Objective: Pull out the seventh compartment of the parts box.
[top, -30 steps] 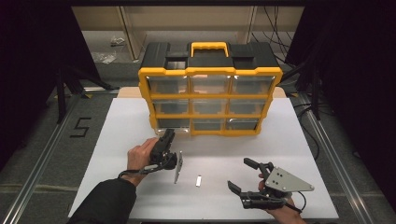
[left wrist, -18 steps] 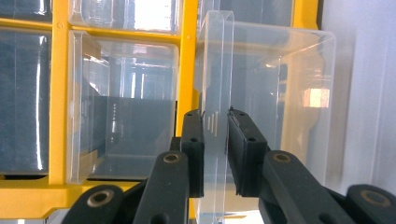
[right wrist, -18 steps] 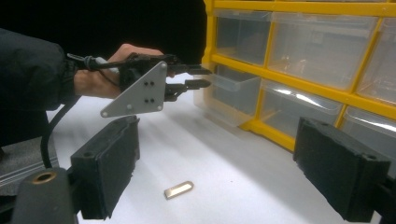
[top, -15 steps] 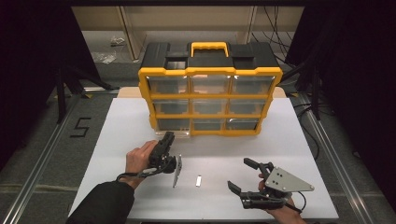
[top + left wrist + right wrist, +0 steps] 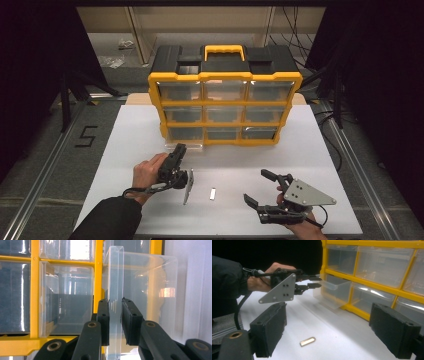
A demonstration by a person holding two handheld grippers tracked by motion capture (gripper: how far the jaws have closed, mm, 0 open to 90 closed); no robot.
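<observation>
**Left claw gripping the drawer's front lip, right claw idling open**

Working left to right across the table [image 5: 125, 135].

My left hand [image 5: 147, 172] is holding the left claw [image 5: 179, 150] up against the bottom-left corner of the yellow organizer [image 5: 225, 80]. In the left gripper view the two black pads [image 5: 103, 320] are pinching the thin front wall of a clear drawer [image 5: 140, 285], one pad on each side of the plastic. So this claw is closing on the drawer's lip and gripping it. In the right gripper view the same claw [image 5: 318, 282] is reaching level toward the drawer [image 5: 332, 293], which is sticking part way out of the bottom row while its neighbours are sitting flush in the frame.

Just right of my left hand, a grey plate on that claw is hanging down toward the white surface. Beside it, a small metal piece [image 5: 212, 193] is lying flat on the table, apart from both claws; it is also showing in the right gripper view [image 5: 307, 341].

Further right, my right hand [image 5: 305, 231] is resting near the table's front edge with the right claw [image 5: 260, 187]. Its jaws are standing wide apart, nothing between them, pointing toward the organizer.
</observation>
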